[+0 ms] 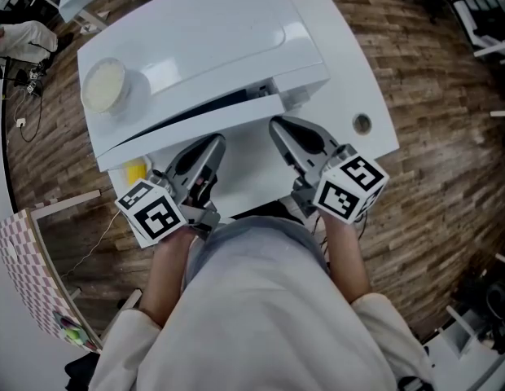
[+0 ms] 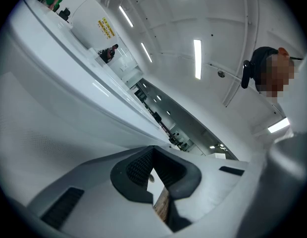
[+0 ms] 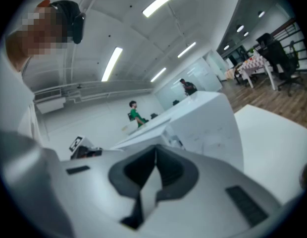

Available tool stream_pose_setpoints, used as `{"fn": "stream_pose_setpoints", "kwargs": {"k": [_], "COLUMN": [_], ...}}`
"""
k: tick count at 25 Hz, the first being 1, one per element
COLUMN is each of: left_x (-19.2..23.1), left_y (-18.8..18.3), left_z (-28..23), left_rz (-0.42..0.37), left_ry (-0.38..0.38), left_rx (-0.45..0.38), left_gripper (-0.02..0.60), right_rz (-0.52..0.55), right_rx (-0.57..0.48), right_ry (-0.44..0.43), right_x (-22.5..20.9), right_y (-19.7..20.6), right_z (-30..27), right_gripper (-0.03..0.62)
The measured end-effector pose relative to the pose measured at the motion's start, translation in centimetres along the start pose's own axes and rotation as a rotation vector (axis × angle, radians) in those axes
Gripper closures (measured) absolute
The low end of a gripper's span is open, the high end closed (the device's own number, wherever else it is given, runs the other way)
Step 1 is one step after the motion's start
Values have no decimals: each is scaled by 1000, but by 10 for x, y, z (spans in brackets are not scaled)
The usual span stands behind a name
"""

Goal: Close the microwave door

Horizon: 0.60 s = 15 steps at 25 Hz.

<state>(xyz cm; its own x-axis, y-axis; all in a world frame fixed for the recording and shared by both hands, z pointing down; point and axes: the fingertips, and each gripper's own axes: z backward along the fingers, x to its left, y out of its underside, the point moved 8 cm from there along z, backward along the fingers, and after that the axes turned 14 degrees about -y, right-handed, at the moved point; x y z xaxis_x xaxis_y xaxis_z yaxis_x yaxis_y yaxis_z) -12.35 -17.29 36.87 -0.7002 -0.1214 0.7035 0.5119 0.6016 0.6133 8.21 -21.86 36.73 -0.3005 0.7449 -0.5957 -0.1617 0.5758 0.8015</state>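
Observation:
A white microwave [image 1: 187, 31] stands on a white table [image 1: 350, 72], seen from above. Its door [image 1: 195, 125] faces me, and a thin dark gap runs along the door's top edge, widest toward the right. My left gripper [image 1: 213, 143] points at the left half of the door, its tips just short of it; the jaws meet with nothing between them. My right gripper [image 1: 277, 125] is shut and empty by the right half of the door. The microwave's white side [image 2: 69, 83] fills the left gripper view above the left gripper [image 2: 153, 150]. Beyond the right gripper [image 3: 156, 150] the microwave [image 3: 203, 118] shows.
A round pale lid or bowl [image 1: 104, 85] sits on the microwave's top left. A yellow item [image 1: 136, 170] lies on the table left of my left gripper. The table has a cable hole [image 1: 362, 123] at the right. A pink checkered rack [image 1: 24, 259] stands on the wooden floor.

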Motion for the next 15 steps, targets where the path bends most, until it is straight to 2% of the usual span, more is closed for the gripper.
{"fn": "stream_pose_setpoints", "kwargs": {"k": [15], "left_x": [7], "left_y": [-5], "left_z": [-1], "left_rz": [24], "left_ry": [-20], "left_rx": [-11], "left_gripper": [566], "right_rz": [-7], "right_rx": [-27], "right_ry": [59], "right_x": [-3], "right_y": [-7], "right_z": [-7], "right_gripper": [571]}}
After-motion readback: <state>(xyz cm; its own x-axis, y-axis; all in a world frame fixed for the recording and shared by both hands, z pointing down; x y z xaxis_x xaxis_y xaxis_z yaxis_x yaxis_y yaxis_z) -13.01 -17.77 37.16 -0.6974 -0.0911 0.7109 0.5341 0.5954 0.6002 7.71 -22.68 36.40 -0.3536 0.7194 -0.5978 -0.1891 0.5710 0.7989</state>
